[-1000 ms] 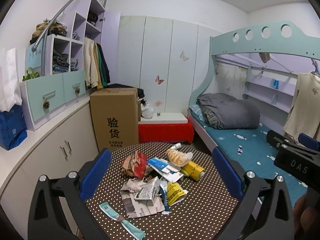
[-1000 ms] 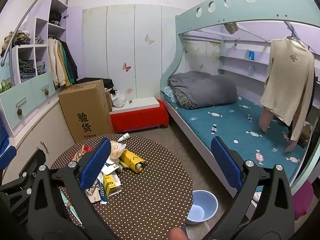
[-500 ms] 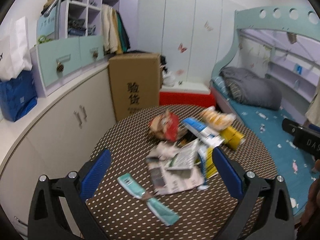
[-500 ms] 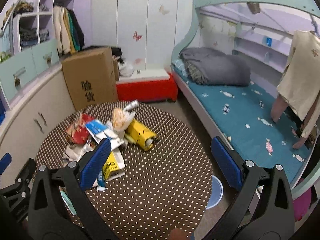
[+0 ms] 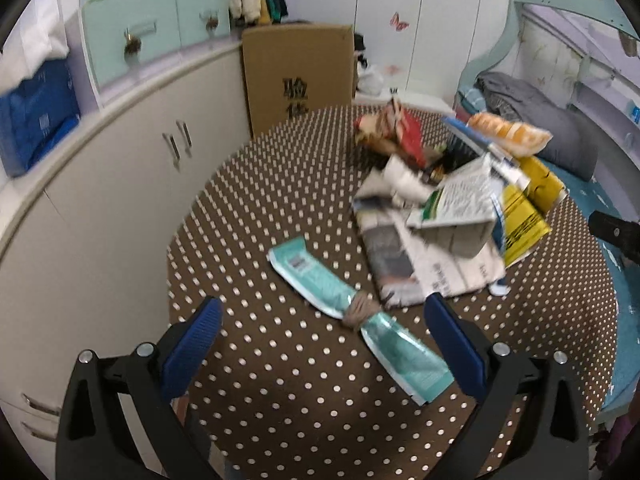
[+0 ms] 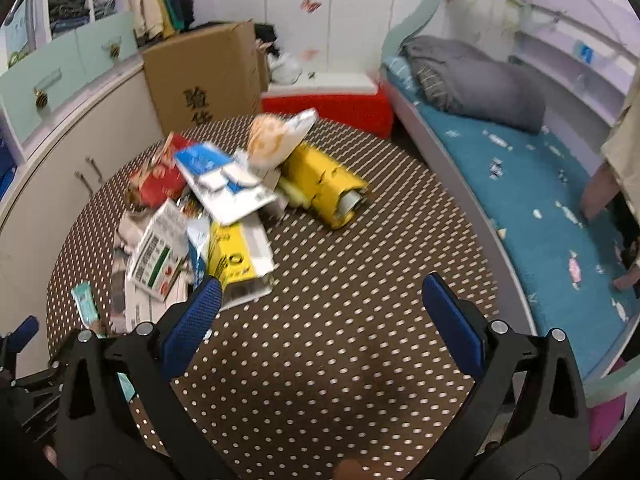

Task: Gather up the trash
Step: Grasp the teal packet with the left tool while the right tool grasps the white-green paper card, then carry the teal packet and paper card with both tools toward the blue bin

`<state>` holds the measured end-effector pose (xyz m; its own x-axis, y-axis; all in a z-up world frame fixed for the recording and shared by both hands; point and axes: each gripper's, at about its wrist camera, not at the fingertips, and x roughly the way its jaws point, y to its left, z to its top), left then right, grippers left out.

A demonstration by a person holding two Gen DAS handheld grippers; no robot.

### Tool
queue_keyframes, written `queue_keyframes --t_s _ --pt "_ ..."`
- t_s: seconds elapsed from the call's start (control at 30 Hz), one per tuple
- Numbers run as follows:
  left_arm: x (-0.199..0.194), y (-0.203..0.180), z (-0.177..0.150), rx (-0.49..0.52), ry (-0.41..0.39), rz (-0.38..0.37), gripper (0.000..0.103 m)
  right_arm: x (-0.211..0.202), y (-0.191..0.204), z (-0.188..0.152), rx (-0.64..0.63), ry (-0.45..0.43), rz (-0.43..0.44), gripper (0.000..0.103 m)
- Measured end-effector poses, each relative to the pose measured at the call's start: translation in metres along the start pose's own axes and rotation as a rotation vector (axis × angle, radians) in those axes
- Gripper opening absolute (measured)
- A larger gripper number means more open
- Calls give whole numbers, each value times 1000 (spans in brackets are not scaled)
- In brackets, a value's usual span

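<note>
Assessing progress: nothing collected | trash pile (image 6: 224,208) and teal wrapper (image 5: 352,312) remain on table (image 6: 360,320) | left gripper (image 5: 320,344) and right gripper (image 6: 320,320) jaws spread, empty.

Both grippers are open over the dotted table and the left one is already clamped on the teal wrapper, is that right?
Not quite. The left gripper is open, not clamped: in the left wrist view the teal wrapper lies flat on the dotted table between its spread fingers, ungripped. The right gripper is open too, as you said.
</note>
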<state>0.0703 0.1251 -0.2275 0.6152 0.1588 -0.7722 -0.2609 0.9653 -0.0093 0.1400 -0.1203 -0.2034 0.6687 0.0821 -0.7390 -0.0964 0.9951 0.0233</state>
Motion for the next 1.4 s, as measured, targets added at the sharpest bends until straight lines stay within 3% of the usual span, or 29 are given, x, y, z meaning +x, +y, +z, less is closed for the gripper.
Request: queue_keyframes --t_s 0.13,0.2,0.27,0.37,0.47,0.6,0.7,0.73,0.83,0.87,1.1,1.4 --pt "16 -3 -2 -2 35 -18 95 10 8 -2 -10 20 57 97" --pt "24 -8 -3 6 53 -37 66 7 16 0 -14 4 120 97" --pt "32 -10 -3 2 73 -61 56 2 34 3 -47 -19 209 97" --pt "35 -9 -2 13 62 -72 44 9 66 10 -113 -17 267 95" --pt "37 -2 0 4 72 -90 23 23 89 16 -120 6 315 89" --pt "38 14 3 -29 78 -78 24 43 108 23 -121 37 316 81" --pt "42 20 9 -34 77 -66 33 66 121 25 -131 81 270 70" --pt "43 20 11 -28 75 -63 33 72 122 23 -127 100 266 58" --pt "47 16 17 3 65 -70 32 73 118 18 -121 96 279 48" --pt "48 16 17 3 63 -75 26 72 114 18 -109 94 292 44" --pt "43 23 13 -25 54 -116 23 50 81 21 -15 53 414 38" --pt "16 18 27 -46 -12 -117 23 25 53 25 16 3 469 35"
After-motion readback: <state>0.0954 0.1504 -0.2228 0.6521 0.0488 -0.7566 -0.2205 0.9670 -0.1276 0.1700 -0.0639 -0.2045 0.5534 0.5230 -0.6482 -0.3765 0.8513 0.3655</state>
